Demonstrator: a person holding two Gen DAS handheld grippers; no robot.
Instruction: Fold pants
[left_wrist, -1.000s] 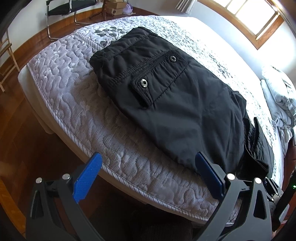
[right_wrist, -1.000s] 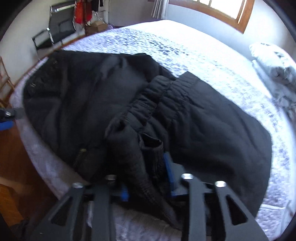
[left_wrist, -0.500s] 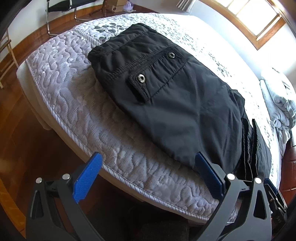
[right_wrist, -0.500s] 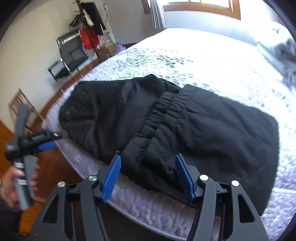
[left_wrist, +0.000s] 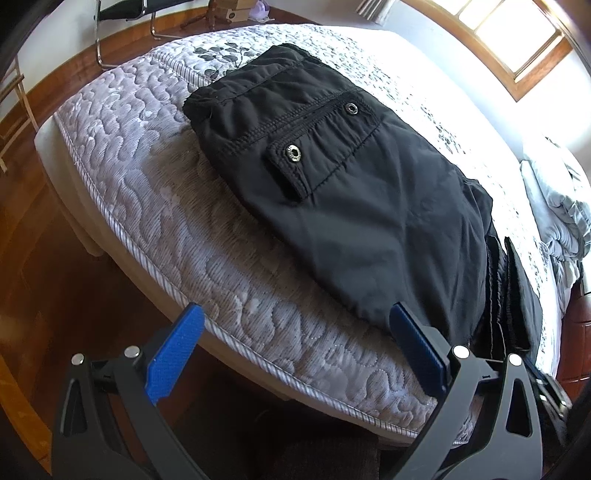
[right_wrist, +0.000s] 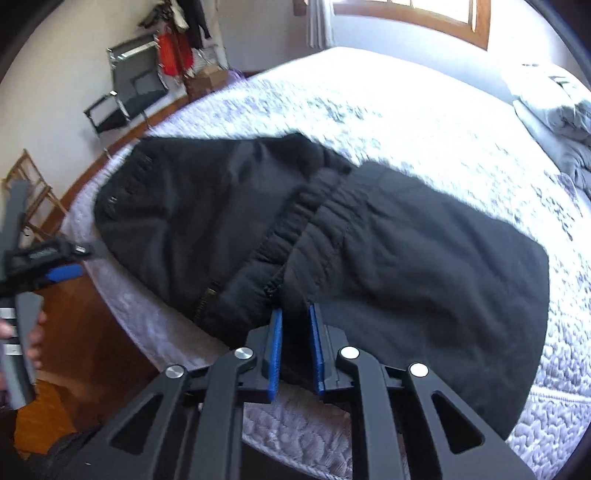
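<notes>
Pants (left_wrist: 351, 192) lie folded on the bed (left_wrist: 155, 206), just beyond both claws: left claw (left_wrist: 291, 343) spread wide, right claw (right_wrist: 295, 328) closed, empty.

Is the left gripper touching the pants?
Apart. The left wrist view shows the left gripper open at the mattress edge, jaws empty, pants beyond.

Nothing here can be read: the small pale lettering on the left gripper (right_wrist: 48, 258), out past the bed's (right_wrist: 406, 122) foot edge, is too blurred.
</notes>
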